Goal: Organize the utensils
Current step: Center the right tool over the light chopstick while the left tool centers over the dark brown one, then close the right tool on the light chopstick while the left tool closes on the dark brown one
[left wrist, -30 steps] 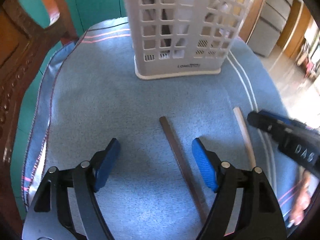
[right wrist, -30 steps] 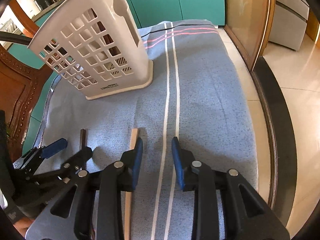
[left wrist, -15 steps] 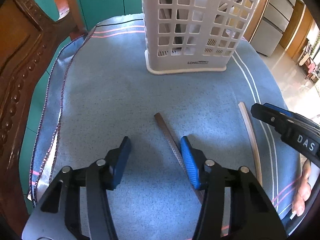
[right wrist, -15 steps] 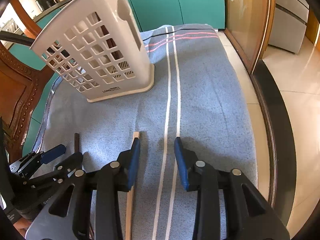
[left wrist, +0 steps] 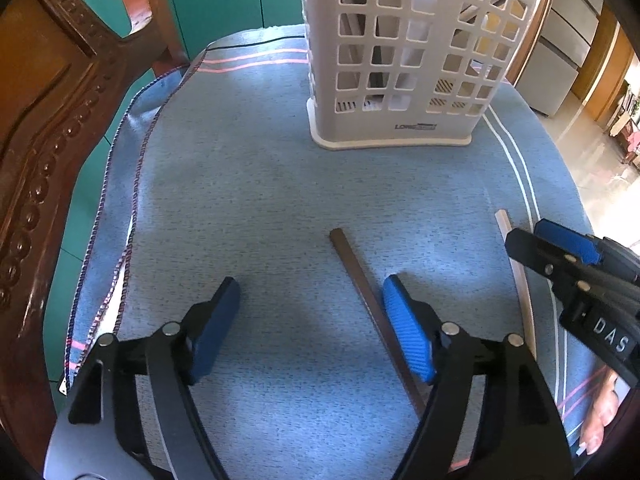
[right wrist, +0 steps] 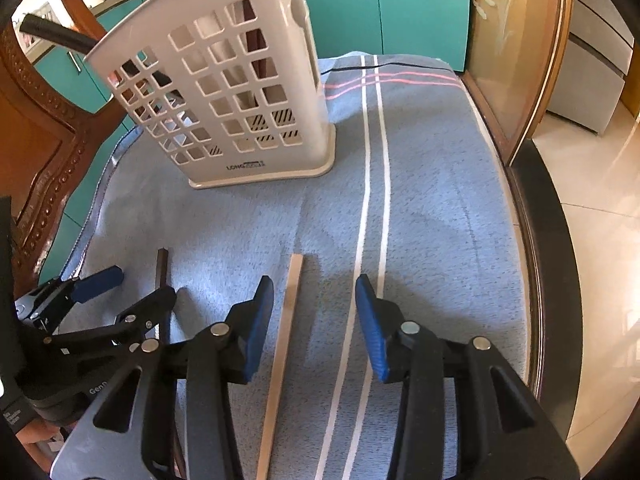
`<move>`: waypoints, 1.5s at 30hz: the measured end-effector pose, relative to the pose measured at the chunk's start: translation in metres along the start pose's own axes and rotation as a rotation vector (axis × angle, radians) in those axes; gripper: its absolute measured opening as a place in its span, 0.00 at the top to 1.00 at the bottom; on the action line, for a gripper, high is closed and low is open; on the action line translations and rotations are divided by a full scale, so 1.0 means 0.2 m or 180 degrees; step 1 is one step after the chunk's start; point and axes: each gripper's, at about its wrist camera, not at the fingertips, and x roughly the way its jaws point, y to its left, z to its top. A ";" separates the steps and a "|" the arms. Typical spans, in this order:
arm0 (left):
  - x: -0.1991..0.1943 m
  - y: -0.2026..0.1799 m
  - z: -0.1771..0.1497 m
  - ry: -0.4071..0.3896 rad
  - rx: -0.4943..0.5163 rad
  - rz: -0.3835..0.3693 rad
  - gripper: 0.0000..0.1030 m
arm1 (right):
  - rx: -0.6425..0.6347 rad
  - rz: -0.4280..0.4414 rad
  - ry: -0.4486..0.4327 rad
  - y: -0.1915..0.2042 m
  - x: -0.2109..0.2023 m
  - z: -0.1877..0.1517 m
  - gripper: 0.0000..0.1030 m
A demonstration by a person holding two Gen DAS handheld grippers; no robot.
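Note:
A dark brown chopstick (left wrist: 366,292) lies on the blue cloth, just inside the right finger of my open, empty left gripper (left wrist: 312,292); it also shows in the right wrist view (right wrist: 162,268). A pale wooden chopstick (right wrist: 286,328) lies between the fingers of my open, empty right gripper (right wrist: 314,292), nearer the left finger; it also shows in the left wrist view (left wrist: 506,226). A white lattice utensil basket (left wrist: 404,52) stands upright at the back, also in the right wrist view (right wrist: 236,92), with some dark items inside.
The blue striped cloth (left wrist: 248,184) covers the table. A carved wooden chair back (left wrist: 52,92) stands at the left. The table's right edge (right wrist: 532,264) drops to a tiled floor. The left gripper shows in the right wrist view (right wrist: 120,292), the right one in the left wrist view (left wrist: 560,248).
Both grippers have opened wider. The pale chopstick now lies between the right gripper's fingers instead of outside its left finger. The left gripper shifted slightly left relative to the dark chopstick.

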 end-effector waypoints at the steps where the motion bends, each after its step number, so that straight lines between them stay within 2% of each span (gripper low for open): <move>1: 0.00 0.00 0.00 -0.0001 0.0000 -0.0001 0.26 | -0.0020 -0.0009 0.0005 0.00 0.00 0.00 0.58; 6: 0.01 0.01 0.00 -0.0004 -0.0021 -0.0020 0.23 | -0.0177 -0.0119 -0.0001 0.04 0.03 -0.01 0.56; 12: 0.03 0.02 0.03 -0.0007 -0.0037 -0.0030 0.22 | -0.0453 -0.0402 -0.0056 0.12 0.06 -0.04 0.53; 42: 0.03 0.01 0.02 -0.0024 -0.0022 -0.0022 0.22 | -0.0451 -0.0395 -0.0084 0.12 0.05 -0.05 0.51; 44: 0.02 0.01 0.02 -0.0030 -0.0019 -0.0034 0.24 | -0.0452 -0.0397 -0.0083 0.12 0.04 -0.05 0.51; 45: 0.02 0.00 0.02 -0.0034 -0.0018 -0.0065 0.29 | -0.0454 -0.0398 -0.0078 0.12 0.04 -0.04 0.52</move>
